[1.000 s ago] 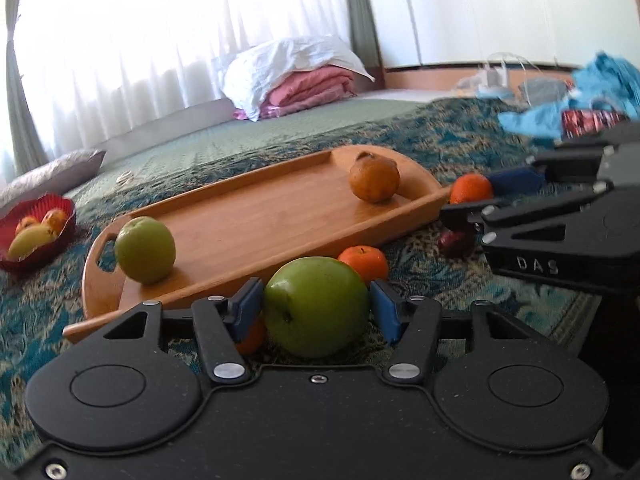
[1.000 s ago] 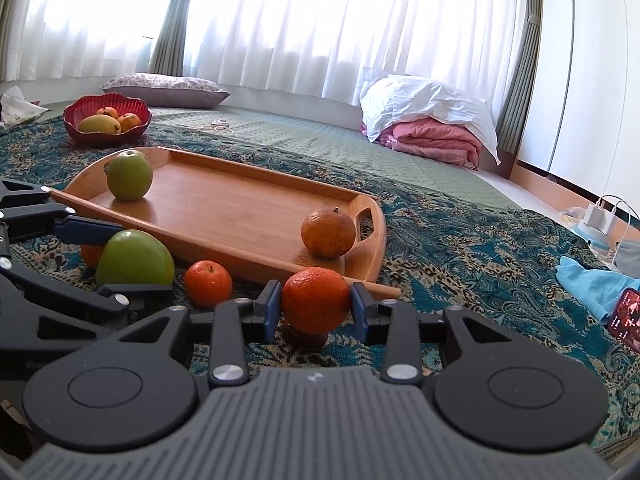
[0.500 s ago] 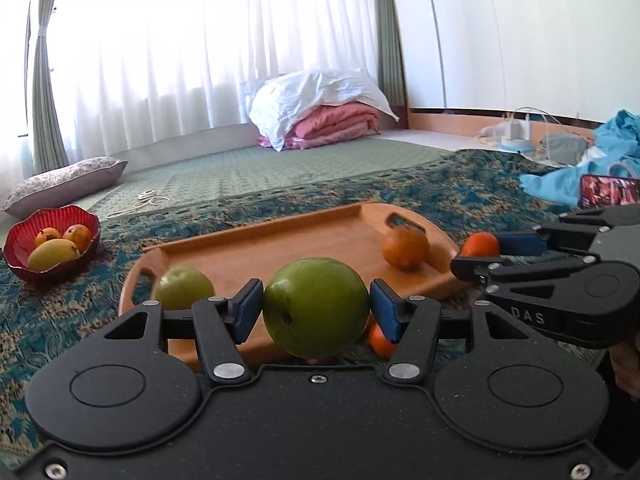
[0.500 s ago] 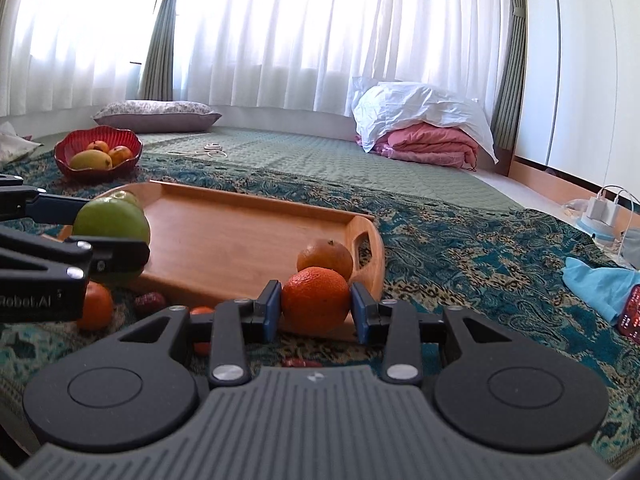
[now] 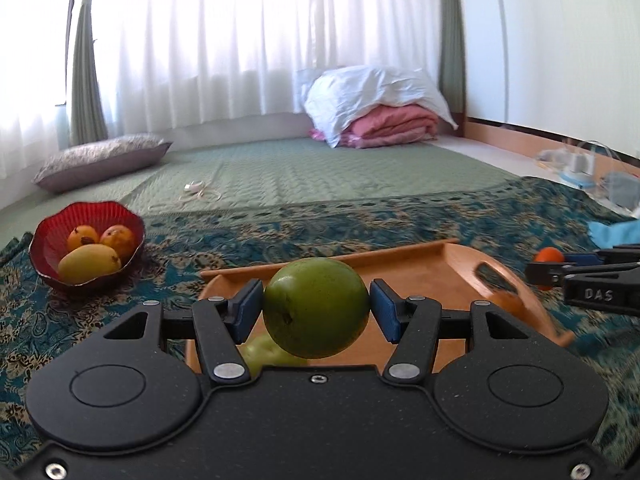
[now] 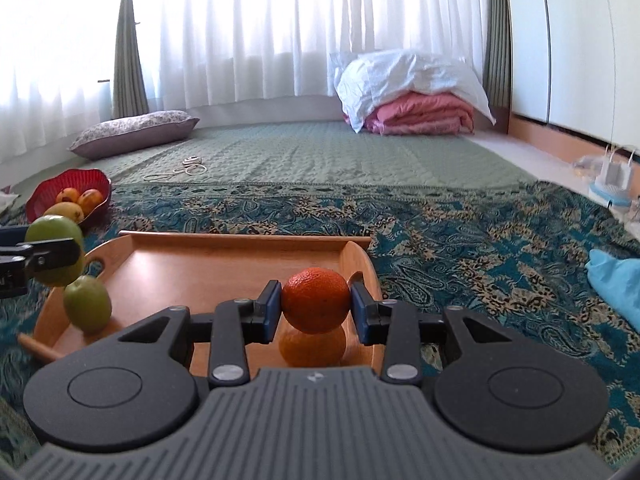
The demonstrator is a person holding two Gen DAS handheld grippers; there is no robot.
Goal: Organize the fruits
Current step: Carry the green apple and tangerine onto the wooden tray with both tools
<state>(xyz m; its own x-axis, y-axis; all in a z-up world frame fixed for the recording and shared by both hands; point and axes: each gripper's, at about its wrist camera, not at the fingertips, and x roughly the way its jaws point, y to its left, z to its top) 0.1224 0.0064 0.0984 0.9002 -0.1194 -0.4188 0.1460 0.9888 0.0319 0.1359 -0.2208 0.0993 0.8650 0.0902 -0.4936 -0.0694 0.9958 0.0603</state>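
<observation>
My left gripper (image 5: 316, 310) is shut on a green apple (image 5: 316, 307) and holds it above the left end of the wooden tray (image 5: 404, 264). A second green apple (image 6: 87, 308) lies on the tray just below it. My right gripper (image 6: 316, 306) is shut on an orange (image 6: 316, 300) and holds it above the right end of the tray (image 6: 224, 268), right over a paler orange fruit (image 6: 312, 348) lying there. The left gripper with its apple (image 6: 54, 248) shows at the left edge of the right wrist view.
A red bowl (image 5: 44, 248) with a mango and two small orange fruits stands on the patterned teal cloth (image 6: 460, 248) left of the tray. A blue garment (image 6: 616, 284) lies at the right. A pillow, folded bedding and a charger lie further back.
Both grippers have lifted their fruits off the cloth and moved forward over the tray. The loose fruits on the cloth in front of the tray have dropped out of view.
</observation>
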